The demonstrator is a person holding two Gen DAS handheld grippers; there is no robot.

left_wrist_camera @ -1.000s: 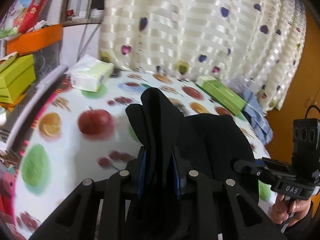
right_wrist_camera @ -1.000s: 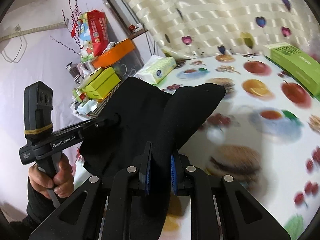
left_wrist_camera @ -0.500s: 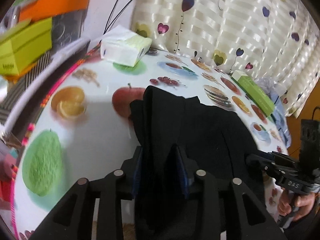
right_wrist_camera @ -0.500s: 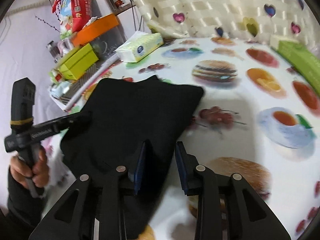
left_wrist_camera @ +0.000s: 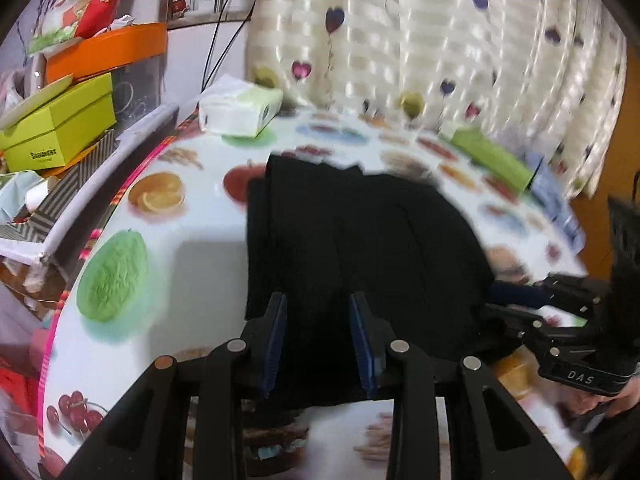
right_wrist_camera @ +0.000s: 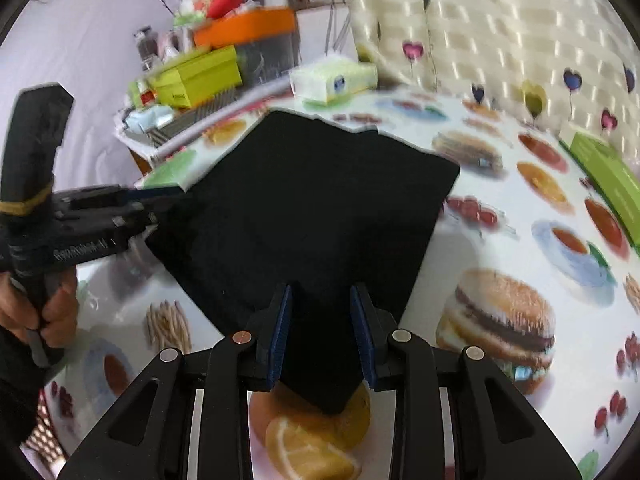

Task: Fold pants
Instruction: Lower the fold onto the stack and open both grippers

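Note:
The black pants [left_wrist_camera: 352,240] lie folded flat on the fruit-print tablecloth [left_wrist_camera: 192,264]; they also show in the right wrist view [right_wrist_camera: 312,208]. My left gripper [left_wrist_camera: 318,340] is open, its jaws either side of the near edge of the pants. My right gripper [right_wrist_camera: 322,332] is open over the pants' near corner. The right gripper shows in the left wrist view [left_wrist_camera: 520,304] at the pants' right edge. The left gripper shows in the right wrist view [right_wrist_camera: 160,204] at their left edge.
A tissue pack [left_wrist_camera: 240,114] lies at the table's far side by the heart-print curtain [left_wrist_camera: 440,48]. A green box [left_wrist_camera: 492,156] lies at the far right. Yellow-green and orange boxes [left_wrist_camera: 60,128] are stacked on a shelf to the left.
Both grippers lowered the lifted pants onto the table and opened, letting go of the cloth. The pants now lie flat as a folded square.

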